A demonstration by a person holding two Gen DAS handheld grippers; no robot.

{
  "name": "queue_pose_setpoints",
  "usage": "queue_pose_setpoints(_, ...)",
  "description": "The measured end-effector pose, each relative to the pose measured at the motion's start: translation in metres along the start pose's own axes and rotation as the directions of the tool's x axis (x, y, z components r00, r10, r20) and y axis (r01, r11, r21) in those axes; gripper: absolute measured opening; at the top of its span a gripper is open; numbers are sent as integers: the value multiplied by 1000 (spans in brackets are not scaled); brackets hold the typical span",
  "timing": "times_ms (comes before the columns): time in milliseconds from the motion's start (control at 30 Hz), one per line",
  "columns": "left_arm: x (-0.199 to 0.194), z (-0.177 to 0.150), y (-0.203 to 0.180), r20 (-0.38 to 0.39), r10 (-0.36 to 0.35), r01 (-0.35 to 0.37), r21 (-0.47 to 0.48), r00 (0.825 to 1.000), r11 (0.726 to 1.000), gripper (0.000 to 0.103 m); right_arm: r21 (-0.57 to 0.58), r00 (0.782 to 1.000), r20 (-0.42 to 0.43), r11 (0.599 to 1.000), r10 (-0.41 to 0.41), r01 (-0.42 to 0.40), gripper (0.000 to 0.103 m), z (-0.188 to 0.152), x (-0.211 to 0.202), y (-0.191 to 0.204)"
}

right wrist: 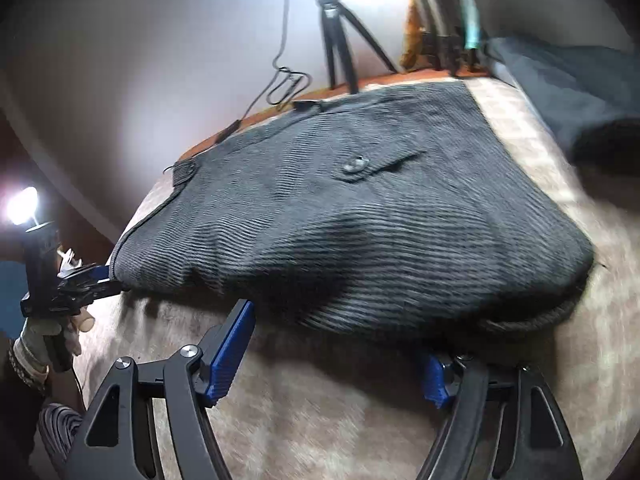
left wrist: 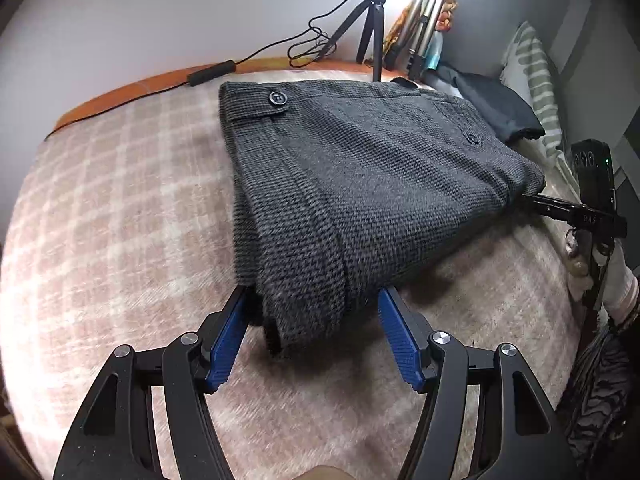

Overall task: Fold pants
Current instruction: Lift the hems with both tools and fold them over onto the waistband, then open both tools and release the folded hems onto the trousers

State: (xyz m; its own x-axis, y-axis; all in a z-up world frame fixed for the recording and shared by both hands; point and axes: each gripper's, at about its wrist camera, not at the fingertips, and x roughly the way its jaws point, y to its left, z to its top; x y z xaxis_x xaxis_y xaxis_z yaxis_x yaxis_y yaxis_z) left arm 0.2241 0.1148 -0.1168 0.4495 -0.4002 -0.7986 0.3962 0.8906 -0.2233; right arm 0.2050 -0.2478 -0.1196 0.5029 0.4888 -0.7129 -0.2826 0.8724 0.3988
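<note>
The dark grey woven pants [left wrist: 360, 184] lie folded in a thick stack on the pink plaid blanket [left wrist: 120, 200], waistband and button toward the wall. My left gripper [left wrist: 316, 308] is open, its blue pads either side of the stack's near corner. In the right wrist view the pants [right wrist: 360, 220] fill the middle. My right gripper [right wrist: 344, 328] is open at the stack's near edge, its right finger partly hidden under the fabric. Each gripper shows in the other's view, the right one [left wrist: 536, 200] at the stack's right corner and the left one [right wrist: 104, 280] at its left corner.
A black tripod [left wrist: 372, 20] with a cable and a bright lamp stands at the far wall. A folded dark garment [left wrist: 500, 108] and a striped pillow [left wrist: 536, 80] lie at the back right. The orange bed edge [left wrist: 120, 96] runs along the back.
</note>
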Motion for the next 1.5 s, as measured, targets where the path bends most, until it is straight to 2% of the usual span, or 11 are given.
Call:
queue_pose_setpoints(167, 11, 5, 0, 6, -23, 23, 0, 1000, 1000, 55, -73, 1000, 3, 997, 22, -22, 72, 7, 15, 19)
queue_pose_setpoints(233, 11, 8, 3, 1, -44, 44, -6, 999, 999, 36, -79, 997, -14, 994, 73, -73, 48, 10, 22, 23)
queue_pose_setpoints(333, 2, 17, 4, 4, -78, 78, -13, 997, 997, 28, -71, 992, 7, 989, 130, -129, 24, 17, 18, 28)
queue_pose_setpoints(533, -26, 35, -2, 31, -53, 53, 16, 998, 998, 27, 2, 969, 83, 973, 231, -232, 6, 34, -13, 30)
queue_pose_setpoints(667, -34, 32, -4, 2, 53, -53, 41, 999, 998, 31, 87, 954, 70, 951, 291, -297, 6, 35, -22, 28)
queue_pose_setpoints(767, -38, 21, -10, -7, 131, -130, 105, 991, 986, 32, 103, 967, -9, 962, 255, -253, 17, 27, -15, 28)
queue_pose_setpoints(833, -42, 14, -15, 8, 172, -172, 132, 985, 976, 33, 94, 974, -37, 972, 222, -217, 35, 19, -13, 27)
queue_pose_setpoints(967, -50, 8, -29, 49, 192, -198, 175, 980, 965, 39, 104, 985, -35, 981, 170, -165, 42, 6, -19, 15)
queue_pose_setpoints(1100, -45, -1, -66, 43, 57, -66, 246, 997, 967, 40, 205, 991, 34, 970, 126, -131, 65, 2, -28, -15)
queue_pose_setpoints(1267, -9, -6, -124, -39, -82, 91, 331, 996, 939, 50, 365, 975, 88, 904, 205, -223, 65, 5, -23, -49)
queue_pose_setpoints(1500, 47, -6, -158, -93, 70, -18, 472, 993, 881, 53, 476, 963, 114, 838, 243, -268, 65, 6, -19, -62)
